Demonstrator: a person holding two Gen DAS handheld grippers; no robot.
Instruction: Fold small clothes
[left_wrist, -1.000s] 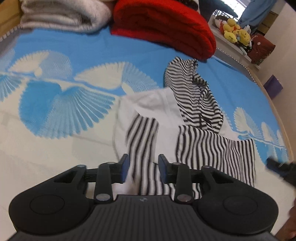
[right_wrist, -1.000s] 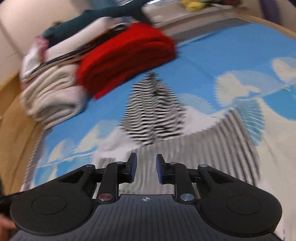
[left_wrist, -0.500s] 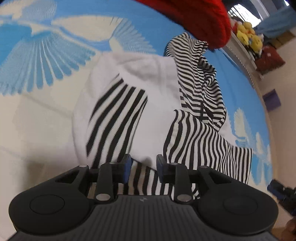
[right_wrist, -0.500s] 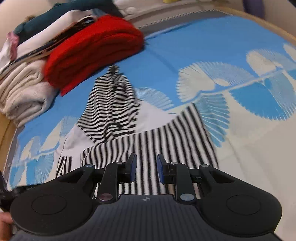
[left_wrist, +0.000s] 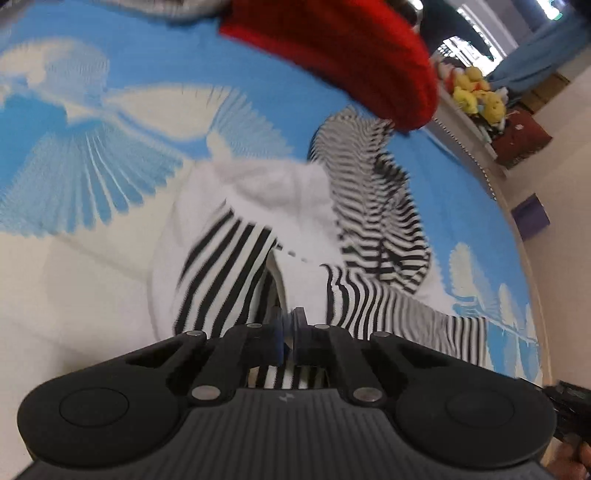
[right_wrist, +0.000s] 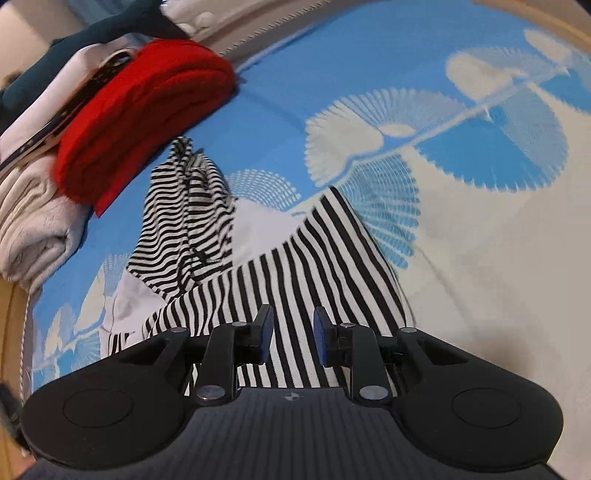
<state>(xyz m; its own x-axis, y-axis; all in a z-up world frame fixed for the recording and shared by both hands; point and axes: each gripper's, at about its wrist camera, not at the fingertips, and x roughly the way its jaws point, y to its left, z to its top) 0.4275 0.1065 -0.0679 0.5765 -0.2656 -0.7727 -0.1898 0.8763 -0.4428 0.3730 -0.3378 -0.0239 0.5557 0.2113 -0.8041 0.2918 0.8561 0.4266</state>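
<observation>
Lying crumpled on the blue-and-cream patterned bed (right_wrist: 480, 240), the black-and-white striped small garment (right_wrist: 306, 266) is pinched by the nearly closed left tongs (left_wrist: 288, 334); the right tongs (right_wrist: 293, 338) are held apart above it.

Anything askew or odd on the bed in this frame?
Only the striped garment itself: it lies rumpled, its hood bunched toward the folded red blanket. The left gripper has its jaws nearly shut at the hem; whether it pinches the fabric is unclear. Nothing looks damaged.

Striped garment (left_wrist: 369, 206) motion-blurred, red blanket (left_wrist: 332, 48) cut off at top
</observation>
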